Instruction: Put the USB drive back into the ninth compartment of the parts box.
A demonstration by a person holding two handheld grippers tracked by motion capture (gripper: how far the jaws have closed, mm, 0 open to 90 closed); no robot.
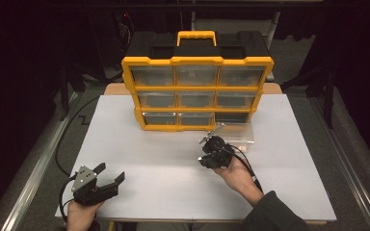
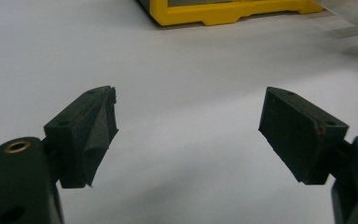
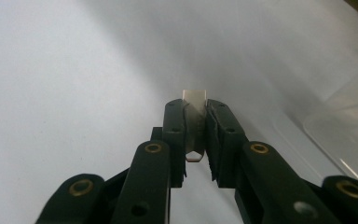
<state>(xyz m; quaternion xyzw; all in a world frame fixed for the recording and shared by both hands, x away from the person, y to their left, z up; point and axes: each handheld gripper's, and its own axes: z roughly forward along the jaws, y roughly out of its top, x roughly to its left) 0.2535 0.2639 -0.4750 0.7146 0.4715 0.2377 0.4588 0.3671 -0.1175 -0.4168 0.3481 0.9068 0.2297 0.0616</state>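
Observation:
My right gripper (image 1: 207, 143) hovers over the white table just in front of the organizer, its jaws shut on a small flat silver metal piece (image 3: 194, 99). The piece sticks out past the tips of the right gripper (image 3: 196, 106). A clear plastic drawer (image 1: 238, 134) lies on the table right beside this gripper and shows again as the clear drawer (image 3: 349, 135) at the right edge. My left gripper (image 1: 111, 172) rests near the front left corner, wide open and holding nothing. Bare table lies between the jaws of the left gripper (image 2: 191, 109).
A yellow and black organizer (image 1: 197, 60) with clear drawers stands at the table's (image 1: 139, 154) far middle; its bottom right slot (image 1: 233, 118) is open and dark. The organizer's yellow base (image 2: 223, 14) shows ahead of the left gripper. Cables trail from both grippers.

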